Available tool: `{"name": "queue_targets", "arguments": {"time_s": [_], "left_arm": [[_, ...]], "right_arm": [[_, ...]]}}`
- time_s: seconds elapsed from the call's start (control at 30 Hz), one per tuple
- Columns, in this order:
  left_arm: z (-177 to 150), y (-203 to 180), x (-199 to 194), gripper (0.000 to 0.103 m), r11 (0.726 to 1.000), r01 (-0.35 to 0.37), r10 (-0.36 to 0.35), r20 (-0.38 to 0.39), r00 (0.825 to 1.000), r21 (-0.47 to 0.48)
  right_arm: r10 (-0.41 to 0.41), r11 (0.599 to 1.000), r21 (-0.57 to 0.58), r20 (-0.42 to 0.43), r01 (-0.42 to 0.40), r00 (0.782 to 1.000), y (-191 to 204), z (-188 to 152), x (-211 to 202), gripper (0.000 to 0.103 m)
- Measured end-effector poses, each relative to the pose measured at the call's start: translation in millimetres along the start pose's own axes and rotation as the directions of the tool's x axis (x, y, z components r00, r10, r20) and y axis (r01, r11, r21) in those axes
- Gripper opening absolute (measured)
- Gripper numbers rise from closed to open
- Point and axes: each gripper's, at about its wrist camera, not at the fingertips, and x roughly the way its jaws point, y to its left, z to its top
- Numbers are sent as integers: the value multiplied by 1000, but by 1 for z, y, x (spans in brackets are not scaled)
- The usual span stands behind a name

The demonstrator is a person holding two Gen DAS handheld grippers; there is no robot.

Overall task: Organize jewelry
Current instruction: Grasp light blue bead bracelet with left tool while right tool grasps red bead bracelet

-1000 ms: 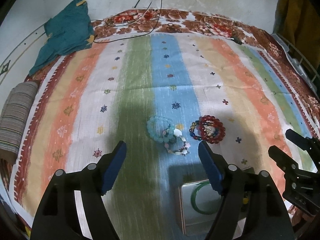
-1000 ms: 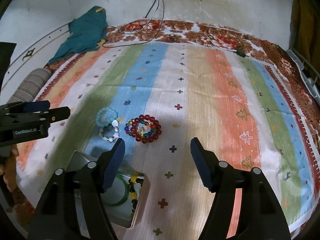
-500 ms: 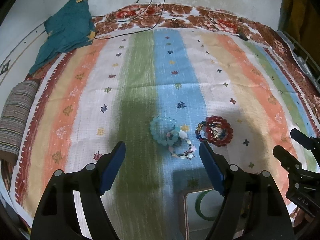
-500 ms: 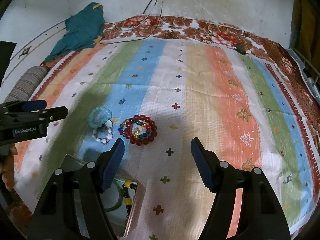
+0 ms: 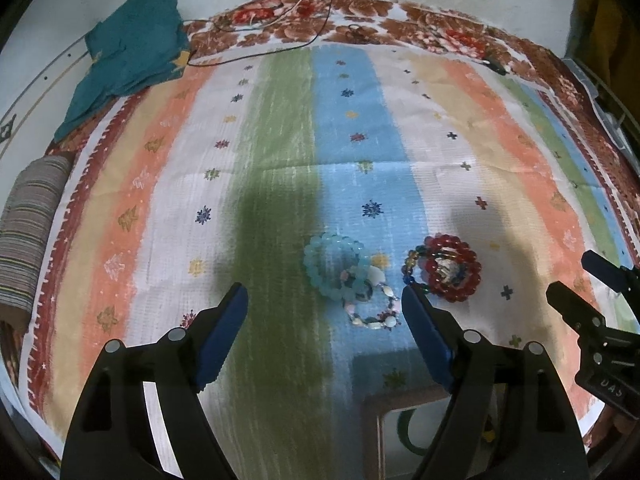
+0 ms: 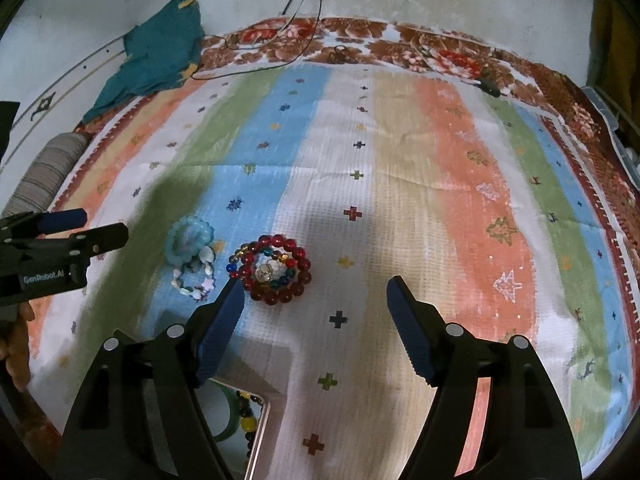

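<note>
Three bead bracelets lie on the striped cloth: a light blue one (image 5: 316, 276) (image 6: 190, 240), a shell one (image 5: 384, 322) (image 6: 192, 292) touching it, and a red one (image 5: 472, 264) (image 6: 300, 260) ringing smaller multicoloured strands. My left gripper (image 5: 324, 294) (image 6: 102, 224) hovers just short of the blue and shell bracelets, jaws opening, nothing between the pads. My right gripper (image 6: 316, 284) (image 5: 574, 274) hangs near the red bracelet, which sits off its left fingertip; its jaws are opening and hold nothing. A metal box (image 5: 370, 420) (image 6: 260, 428) nearest me holds a green bangle (image 6: 228, 412) and yellow beads.
A teal cloth (image 5: 132, 52) lies at the far left corner, with cables (image 5: 280, 28) trailing over the floral blanket border. A striped roll (image 5: 28, 240) lies along the left edge. A wire rack (image 5: 612, 92) stands at the far right. A person's hand (image 6: 12, 360) shows at the left.
Both grippers have moved forward and lower toward the bracelets, which now look larger and closer to the fingertips. The box has slid toward the bottom of both views. Both jaws stand slightly wider.
</note>
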Motion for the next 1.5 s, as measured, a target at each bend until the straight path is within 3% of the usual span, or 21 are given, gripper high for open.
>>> {"name": "queue_targets", "arguments": {"time_s": [1.5], "left_arm": [[26,27,93,80,999,-45,42,-147,988,-13]], "right_arm": [[-88,995,-50,-146,82,985,-7,15,85,74]]}}
